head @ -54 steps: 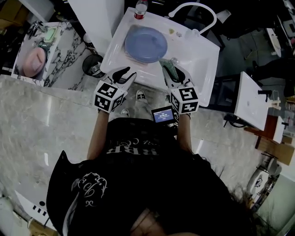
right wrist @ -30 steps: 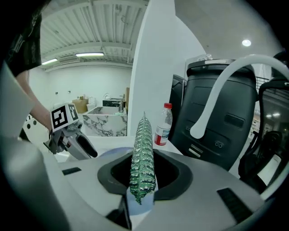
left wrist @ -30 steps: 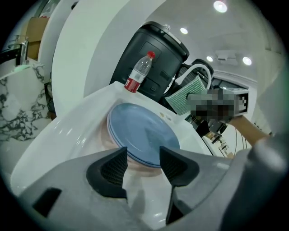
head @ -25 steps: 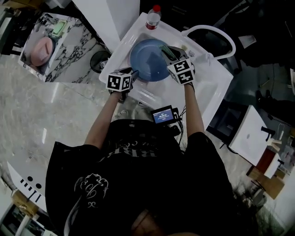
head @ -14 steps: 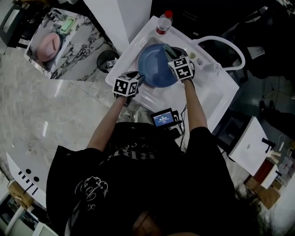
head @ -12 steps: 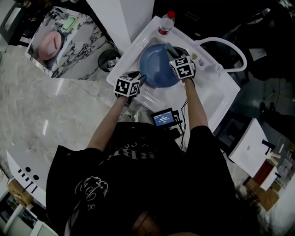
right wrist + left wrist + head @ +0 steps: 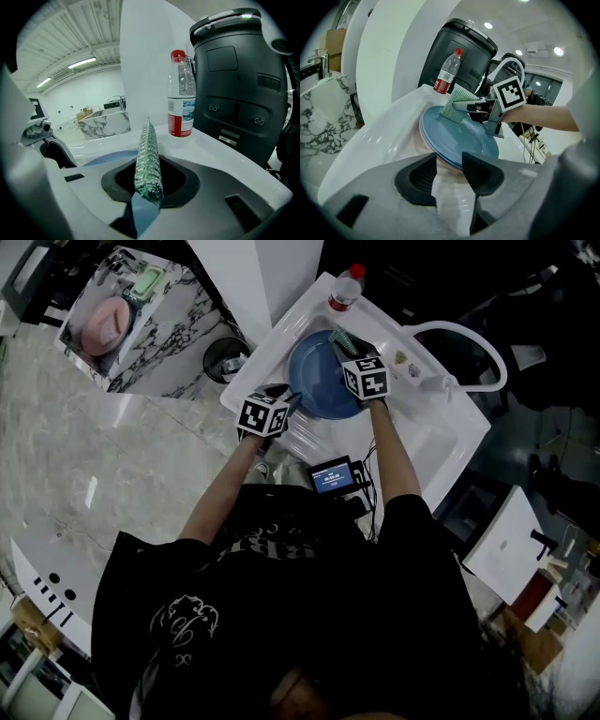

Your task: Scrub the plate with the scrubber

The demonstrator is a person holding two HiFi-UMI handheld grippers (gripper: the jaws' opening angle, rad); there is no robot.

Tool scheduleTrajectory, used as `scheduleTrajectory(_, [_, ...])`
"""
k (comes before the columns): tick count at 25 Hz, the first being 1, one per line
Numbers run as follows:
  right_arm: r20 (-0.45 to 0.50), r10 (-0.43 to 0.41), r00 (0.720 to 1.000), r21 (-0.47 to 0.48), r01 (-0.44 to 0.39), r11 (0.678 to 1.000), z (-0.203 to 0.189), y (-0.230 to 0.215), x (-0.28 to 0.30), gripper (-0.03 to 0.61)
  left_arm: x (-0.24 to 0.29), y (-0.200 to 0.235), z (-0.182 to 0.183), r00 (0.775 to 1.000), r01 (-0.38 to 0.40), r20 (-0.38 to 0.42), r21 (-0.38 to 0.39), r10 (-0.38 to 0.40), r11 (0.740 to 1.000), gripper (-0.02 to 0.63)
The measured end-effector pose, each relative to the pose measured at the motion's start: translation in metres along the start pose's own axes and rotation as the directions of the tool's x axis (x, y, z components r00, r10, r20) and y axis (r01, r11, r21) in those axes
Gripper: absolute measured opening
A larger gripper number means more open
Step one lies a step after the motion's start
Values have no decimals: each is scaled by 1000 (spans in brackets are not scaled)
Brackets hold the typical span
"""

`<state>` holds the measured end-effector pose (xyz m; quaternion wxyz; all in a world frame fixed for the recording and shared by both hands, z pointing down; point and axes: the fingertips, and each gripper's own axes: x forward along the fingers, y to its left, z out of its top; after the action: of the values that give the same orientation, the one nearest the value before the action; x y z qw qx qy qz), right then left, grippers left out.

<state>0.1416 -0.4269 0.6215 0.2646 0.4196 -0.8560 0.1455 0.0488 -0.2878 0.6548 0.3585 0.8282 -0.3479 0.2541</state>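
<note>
A blue plate lies in the white sink; in the left gripper view the plate looks tilted toward me. My right gripper is shut on a green mesh scrubber, which rests on the plate's far side. In the right gripper view the scrubber stands edge-on between the jaws of the right gripper. My left gripper is at the plate's near left rim. Its jaws are apart, bare sink shows between the pads, and the rim lies just past the tips.
A water bottle with a red cap stands at the sink's far corner beside a black bin. A curved white faucet rises at the right. A marble counter with a pink dish and a black bucket are to the left.
Both grippers moved forward from the sink's front edge to the plate. The scrubber went from the plate's right rim onto its far side. The left jaws narrowed a little.
</note>
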Motion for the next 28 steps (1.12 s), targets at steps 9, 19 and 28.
scheduleTrajectory(9, [-23, 156, 988, -48, -156, 987, 3, 69, 8, 92, 0, -1, 0, 1000, -1, 3, 2, 1, 1000, 169])
scheduleTrajectory(19, [-76, 345, 935, -24, -348, 937, -12, 126, -16, 92, -1, -1, 0, 1000, -9, 7, 13, 9, 1000, 169])
scheduleTrajectory(28, [-32, 309, 951, -26, -310, 950, -3, 97, -26, 91, 1, -1, 0, 1000, -9, 2, 9, 9, 1000, 169])
